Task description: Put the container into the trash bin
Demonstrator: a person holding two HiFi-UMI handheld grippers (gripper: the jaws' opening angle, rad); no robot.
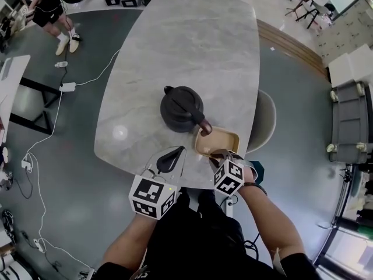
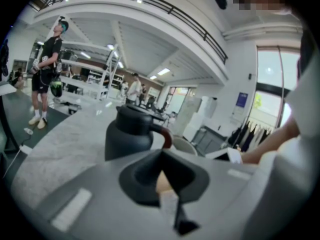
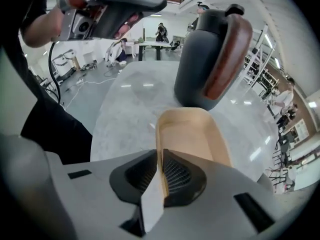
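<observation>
So, closest in, the right gripper (image 3: 161, 178) is pinched shut on the near rim of the tan container (image 3: 192, 131). The container sits at the near right edge of the surface (image 1: 175, 39). The left gripper (image 1: 170, 158) is just to its left at the near edge, jaws together, nothing in them. Just past the container stands a black jug (image 1: 182, 108) with a reddish-brown handle.

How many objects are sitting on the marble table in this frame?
2. A black jug stands mid-way along the table; a tan container lies beside it at the near edge, rim clamped by the right gripper. None looks hidden.
</observation>
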